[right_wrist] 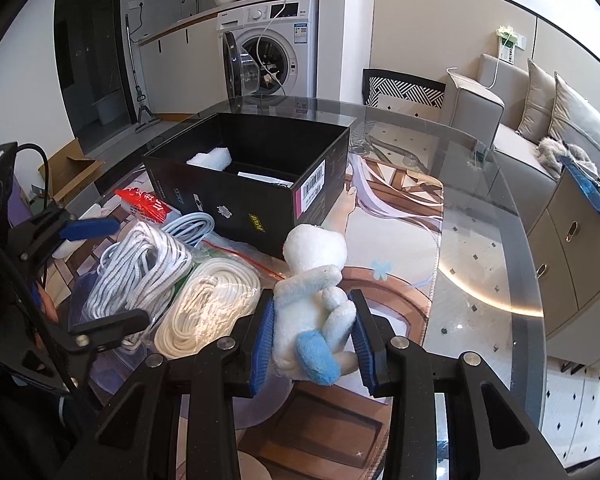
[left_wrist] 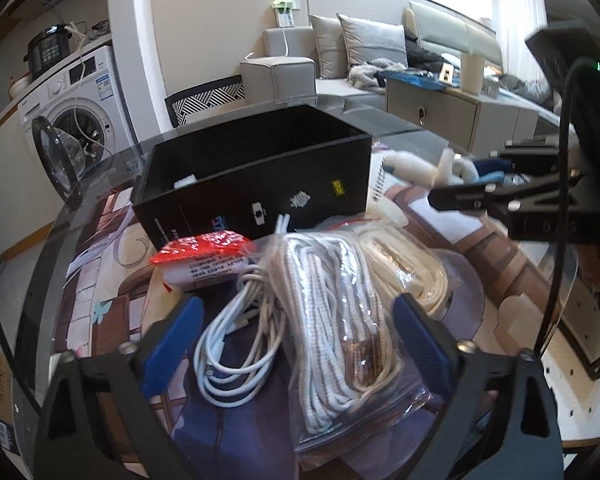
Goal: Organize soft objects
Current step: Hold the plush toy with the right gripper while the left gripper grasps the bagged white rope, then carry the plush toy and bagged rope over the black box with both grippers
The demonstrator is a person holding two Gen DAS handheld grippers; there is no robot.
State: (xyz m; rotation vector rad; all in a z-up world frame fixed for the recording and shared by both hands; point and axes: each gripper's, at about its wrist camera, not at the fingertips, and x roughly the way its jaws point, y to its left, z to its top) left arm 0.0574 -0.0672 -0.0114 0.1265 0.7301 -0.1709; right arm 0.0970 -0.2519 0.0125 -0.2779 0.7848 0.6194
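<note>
My right gripper [right_wrist: 312,330] is shut on a white and blue plush toy [right_wrist: 314,300], holding it just above the table near the black open box [right_wrist: 260,200]. The toy also shows in the left wrist view [left_wrist: 416,168]. The box [left_wrist: 260,184] holds a white soft item [right_wrist: 212,158]. My left gripper [left_wrist: 296,332] is open, its blue pads either side of a bagged white rope bundle [left_wrist: 324,312] and a white cable coil [left_wrist: 228,360]. A cream rope bundle [right_wrist: 208,308] lies beside them. A red-topped packet [left_wrist: 204,260] lies by the box.
The glass table [right_wrist: 480,240] carries an illustrated mat [right_wrist: 396,240]. A sofa [right_wrist: 540,128] and a cabinet [right_wrist: 572,256] stand to the right. A washing machine [right_wrist: 276,48] with open door and a patterned chair [right_wrist: 404,88] stand beyond the table.
</note>
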